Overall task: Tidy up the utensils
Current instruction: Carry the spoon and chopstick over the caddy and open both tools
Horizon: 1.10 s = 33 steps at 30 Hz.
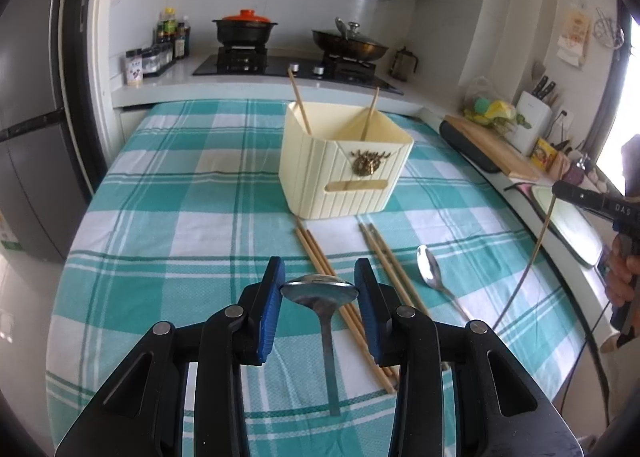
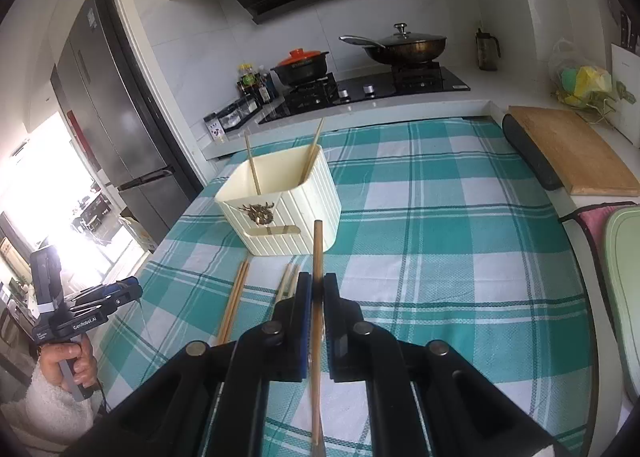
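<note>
Your left claw [image 1: 319,285] is clamped on a spoon [image 1: 319,289] by the bowl, handle hanging down; your right claw [image 2: 316,289] is pinched shut on a chopstick [image 2: 318,249] pointing ahead. The cream box [image 1: 344,165] sits straight ahead of both, past the loose chopsticks [image 1: 320,257] & 2nd spoon [image 1: 430,271] on the cloth; left looks nearer

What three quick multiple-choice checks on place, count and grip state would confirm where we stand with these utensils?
1. Where does the loose spoon lie?
A. On the cloth, right of the chopsticks
B. Inside the bin
C. On the stove

2. How many chopsticks stand in the cream bin?
A. None
B. Two
C. Five

3. What does the right gripper hold?
A. Nothing
B. A spoon
C. A chopstick

Answers: 1 A, it rests on the checked tablecloth. 2 B, two sticks lean against its inner walls. 3 C, its jaws are shut on a chopstick; the left gripper holds the other spoon.
</note>
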### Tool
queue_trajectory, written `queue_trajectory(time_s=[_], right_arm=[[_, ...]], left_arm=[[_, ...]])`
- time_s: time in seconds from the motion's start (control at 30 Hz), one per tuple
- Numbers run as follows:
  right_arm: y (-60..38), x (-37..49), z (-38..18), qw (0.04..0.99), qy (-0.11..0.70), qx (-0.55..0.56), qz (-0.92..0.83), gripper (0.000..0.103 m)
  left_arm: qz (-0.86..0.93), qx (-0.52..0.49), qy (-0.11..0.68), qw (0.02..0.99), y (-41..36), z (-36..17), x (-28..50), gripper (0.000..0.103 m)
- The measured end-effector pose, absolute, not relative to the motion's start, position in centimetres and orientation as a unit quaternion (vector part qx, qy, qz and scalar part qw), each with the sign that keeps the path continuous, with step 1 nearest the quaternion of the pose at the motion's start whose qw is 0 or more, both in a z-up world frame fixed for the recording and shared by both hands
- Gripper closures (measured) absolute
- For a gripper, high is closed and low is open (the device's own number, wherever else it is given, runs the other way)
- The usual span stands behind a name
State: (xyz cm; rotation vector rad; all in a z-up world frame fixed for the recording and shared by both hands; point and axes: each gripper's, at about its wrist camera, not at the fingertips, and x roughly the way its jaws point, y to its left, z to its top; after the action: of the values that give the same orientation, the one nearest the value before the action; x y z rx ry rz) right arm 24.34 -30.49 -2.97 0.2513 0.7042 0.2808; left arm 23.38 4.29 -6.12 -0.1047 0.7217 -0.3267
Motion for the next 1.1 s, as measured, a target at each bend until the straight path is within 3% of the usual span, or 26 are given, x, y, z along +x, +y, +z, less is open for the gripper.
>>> queue_trajectory(time_s=[0.2, 0.67, 0.9, 1.1], right_arm=[[-29.9, 24.4, 1.0, 0.943, 0.288, 0.106, 0.125, 0.097], [-26.6, 34.8, 11.5, 0.972, 0.184, 0.082, 0.118, 0.097], [-23.8, 40.1, 9.1, 0.98, 0.152, 0.068, 0.109, 0.097], [-21.5, 45.5, 2.5, 0.941, 0.294, 0.066, 0.151, 0.097]], left_arm=[[-0.188, -0.067, 0.327, 0.924, 4.5, -2.3, 24.1, 0.067], [-0.182, -0.069, 0.217, 0.956, 3.5, 9.5, 32.8, 0.067], [-0.135, -0.079, 0.214, 0.964, 1.8, 6.2, 41.2, 0.067], [-0.148, -0.081, 0.343, 0.924, 0.0, -0.7, 46.9, 0.067]])
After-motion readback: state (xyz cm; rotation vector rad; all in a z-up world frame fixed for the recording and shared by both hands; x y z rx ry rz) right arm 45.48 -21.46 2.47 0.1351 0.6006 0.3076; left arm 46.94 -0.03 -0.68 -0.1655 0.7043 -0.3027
